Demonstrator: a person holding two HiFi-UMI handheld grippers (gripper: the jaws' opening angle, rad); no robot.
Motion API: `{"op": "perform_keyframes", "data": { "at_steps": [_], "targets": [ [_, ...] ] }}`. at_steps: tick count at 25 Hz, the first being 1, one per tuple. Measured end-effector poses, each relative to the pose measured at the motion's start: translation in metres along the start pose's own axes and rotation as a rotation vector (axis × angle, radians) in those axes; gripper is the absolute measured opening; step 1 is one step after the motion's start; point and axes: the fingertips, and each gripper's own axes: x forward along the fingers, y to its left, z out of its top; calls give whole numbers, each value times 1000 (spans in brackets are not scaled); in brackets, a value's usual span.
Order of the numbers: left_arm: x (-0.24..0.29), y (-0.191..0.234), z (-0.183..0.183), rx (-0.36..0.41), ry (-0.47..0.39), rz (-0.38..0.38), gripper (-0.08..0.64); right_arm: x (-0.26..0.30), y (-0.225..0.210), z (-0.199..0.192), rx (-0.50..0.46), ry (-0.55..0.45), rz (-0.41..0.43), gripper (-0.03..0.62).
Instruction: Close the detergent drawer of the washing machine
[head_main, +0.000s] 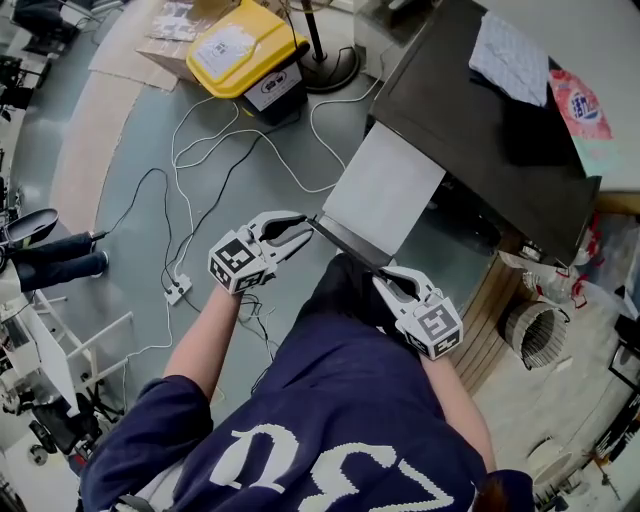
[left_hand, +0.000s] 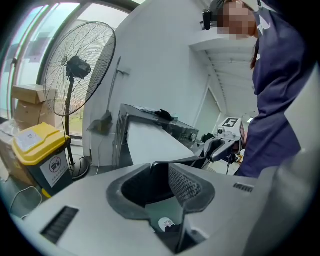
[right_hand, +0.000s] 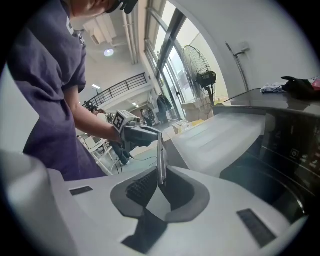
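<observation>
- Detergent drawer: stood pulled out from washing machine, front edge toward the person.
- Left tongs: spread, drawer's front edge between them.
- Right tongs: pinched that edge.
- Yellow-lidded bin: labels too small to read.
- Pink packet on the machine's top: print unreadable.
</observation>
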Motion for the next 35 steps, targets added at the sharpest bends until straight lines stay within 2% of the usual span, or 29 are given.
{"op": "perform_keyframes", "data": {
  "at_steps": [17,26,35],
  "targets": [
    [35,20,32,4,-26,13,126,-10,-49,20,1,-31,-97,72],
    [46,29,40,52,15,-16,127,-7,-62,26,-3,-30,-103,74],
    [61,39,54,65,24,-7,129,-8,-82,36,3,-46,-133,74]
  ]
}}
